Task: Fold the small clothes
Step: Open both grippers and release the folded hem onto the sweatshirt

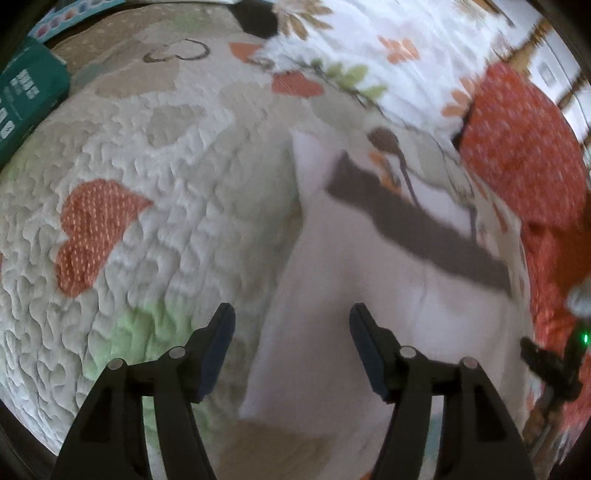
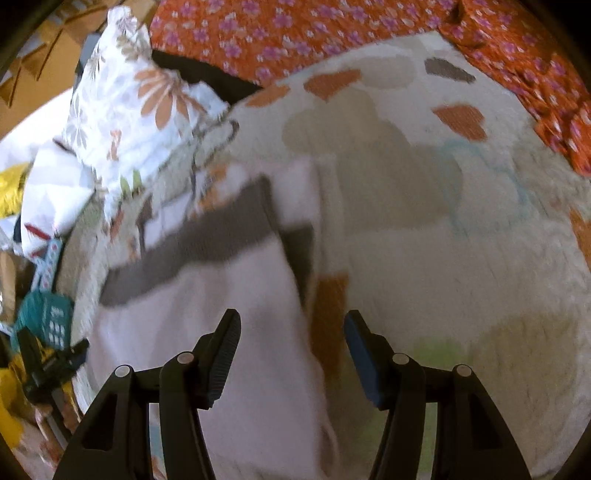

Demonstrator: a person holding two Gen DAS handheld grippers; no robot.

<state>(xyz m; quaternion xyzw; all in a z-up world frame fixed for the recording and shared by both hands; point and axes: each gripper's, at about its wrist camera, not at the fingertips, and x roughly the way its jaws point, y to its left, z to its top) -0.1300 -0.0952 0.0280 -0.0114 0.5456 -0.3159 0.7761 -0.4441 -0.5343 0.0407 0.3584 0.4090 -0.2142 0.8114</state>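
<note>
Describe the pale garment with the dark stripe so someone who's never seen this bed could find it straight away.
Start from the quilted bedspread with orange hearts that covers the bed. On it, near the white pillow with orange flowers, lies the pale pink garment, spread flat. It is the only plain, unpatterned cloth there, and one broad grey-brown band crosses it.

We see a quilted bedspread (image 1: 177,155) filling most of both views, cream with orange hearts and pale green and beige patches. In the left wrist view an orange dotted cloth (image 1: 524,147) lies at the right edge and a teal packet (image 1: 26,96) at the upper left. In the right wrist view a flower-print pillow (image 2: 133,107) sits upper left, and an orange flowered fabric (image 2: 295,33) runs along the top. Soft daylight falls throughout.
</note>
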